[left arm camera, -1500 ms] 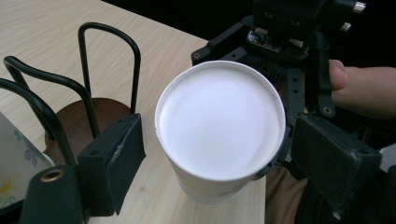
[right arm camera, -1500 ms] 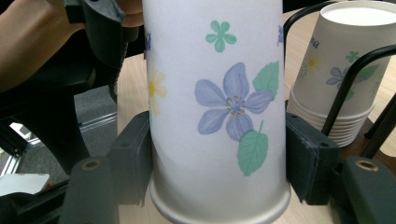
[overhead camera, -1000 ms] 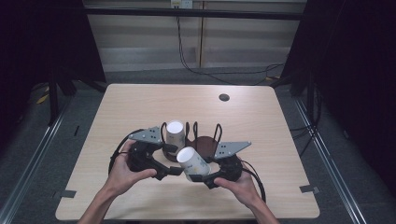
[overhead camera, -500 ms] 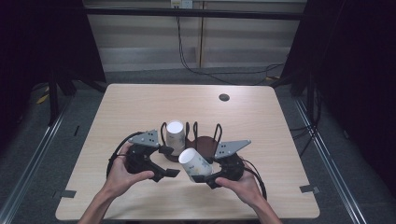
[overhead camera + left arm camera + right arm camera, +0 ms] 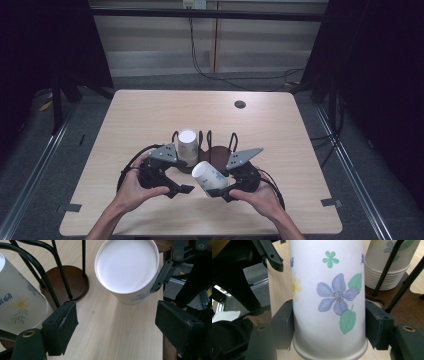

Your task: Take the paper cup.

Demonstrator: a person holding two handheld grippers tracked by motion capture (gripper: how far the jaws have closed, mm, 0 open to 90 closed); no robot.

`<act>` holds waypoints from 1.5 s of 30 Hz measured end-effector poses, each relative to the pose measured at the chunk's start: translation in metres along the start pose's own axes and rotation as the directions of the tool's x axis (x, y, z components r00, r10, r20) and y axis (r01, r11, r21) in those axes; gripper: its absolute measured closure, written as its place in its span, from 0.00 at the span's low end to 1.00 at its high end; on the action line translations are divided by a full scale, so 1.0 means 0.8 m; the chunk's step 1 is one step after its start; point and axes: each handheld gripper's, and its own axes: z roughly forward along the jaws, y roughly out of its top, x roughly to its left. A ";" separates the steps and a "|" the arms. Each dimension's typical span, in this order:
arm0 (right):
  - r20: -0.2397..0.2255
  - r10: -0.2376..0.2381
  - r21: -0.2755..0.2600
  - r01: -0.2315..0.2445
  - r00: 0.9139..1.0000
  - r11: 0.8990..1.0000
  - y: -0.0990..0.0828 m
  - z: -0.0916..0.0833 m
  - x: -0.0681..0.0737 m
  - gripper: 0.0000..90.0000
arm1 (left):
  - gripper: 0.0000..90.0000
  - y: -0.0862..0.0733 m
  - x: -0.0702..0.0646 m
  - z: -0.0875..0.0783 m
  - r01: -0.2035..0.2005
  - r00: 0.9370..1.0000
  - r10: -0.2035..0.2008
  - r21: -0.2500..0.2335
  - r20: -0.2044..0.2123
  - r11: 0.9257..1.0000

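- White paper cup (image 5: 208, 178) with blue and green flowers is lying tilted above the near middle of the wooden bench (image 5: 145, 112), its closed bottom turning toward the left claw.
- The right claw (image 5: 223, 190) is gripping this cup; in the right gripper view both pads are pressing on its sides (image 5: 328, 302).
- The left claw (image 5: 182, 189) is standing open with nothing between its pads, just beside the cup.
- A stack of cups (image 5: 188, 145) is sitting upside down in the black wire rack (image 5: 220, 150) just behind.
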 end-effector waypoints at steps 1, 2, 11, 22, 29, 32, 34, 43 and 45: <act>0.006 -0.004 0.009 0.004 1.000 1.000 0.002 -0.001 -0.001 0.37 | 0.20 -0.001 0.001 -0.001 0.000 1.000 0.000 -0.001 0.001 1.000; 0.006 -0.004 0.009 0.004 1.000 1.000 0.002 -0.001 -0.001 0.37 | 0.20 -0.001 0.001 -0.001 0.003 1.000 -0.003 -0.004 0.000 1.000; 0.018 -0.018 0.064 0.017 1.000 0.998 0.014 -0.009 -0.005 0.37 | 0.21 -0.006 0.000 -0.005 0.000 1.000 0.000 -0.011 -0.007 1.000; 0.023 -0.036 0.188 0.031 0.999 0.982 0.032 -0.015 -0.015 0.37 | 0.19 -0.006 0.002 0.005 -0.018 1.000 0.018 0.001 -0.004 1.000; 0.004 -0.052 0.258 0.050 0.999 0.965 0.028 -0.005 -0.019 0.37 | 0.20 -0.003 0.001 0.003 -0.032 0.999 0.032 0.022 -0.008 0.999; -0.009 -0.055 0.271 0.056 0.998 0.961 0.030 -0.003 -0.019 0.37 | 0.20 -0.003 0.000 0.003 -0.041 0.999 0.041 0.029 -0.005 0.999; -0.019 -0.062 0.292 0.065 0.998 0.954 0.032 0.000 -0.017 0.37 | 0.19 -0.003 -0.002 0.006 -0.049 0.999 0.049 0.040 0.002 0.998; -0.028 -0.091 0.362 0.095 0.995 0.927 0.035 0.009 -0.011 0.37 | 0.18 -0.003 -0.004 0.013 -0.057 0.998 0.057 0.057 0.003 0.997; -0.017 -0.101 0.353 0.101 0.995 0.930 0.035 0.008 -0.009 0.37 | 0.18 -0.004 -0.005 0.015 -0.054 0.999 0.054 0.058 0.009 0.997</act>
